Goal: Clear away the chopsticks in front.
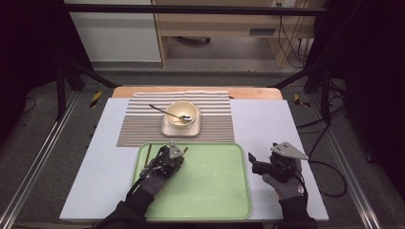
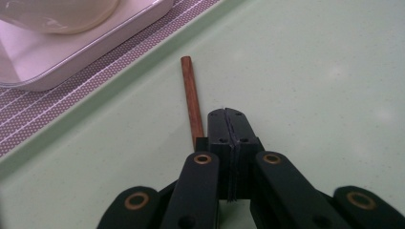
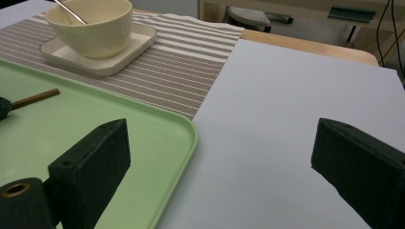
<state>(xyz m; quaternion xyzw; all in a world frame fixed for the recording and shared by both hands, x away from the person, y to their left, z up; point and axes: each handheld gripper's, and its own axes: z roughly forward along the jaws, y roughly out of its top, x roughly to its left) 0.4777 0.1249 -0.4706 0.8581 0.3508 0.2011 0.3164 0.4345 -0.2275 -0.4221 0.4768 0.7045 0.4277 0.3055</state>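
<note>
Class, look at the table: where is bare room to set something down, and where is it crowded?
Free: the green tray right of the left gripper, and the white board between placemat and right gripper. Crowded: the tray's left end with chopsticks, and around the bowl.

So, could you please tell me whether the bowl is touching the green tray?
Apart. The right gripper view shows the bowl sitting on its square plate on the striped mat, with mat between plate and tray.

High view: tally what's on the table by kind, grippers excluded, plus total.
Pale green plastic tray: 1
Brown-and-white striped placemat: 1
White square plate: 1
Cream round bowl: 1
Metal spoon resting in the bowl: 1
Brown wooden chopsticks on the tray: 2, one alongside the shut left gripper
Total: 7
</note>
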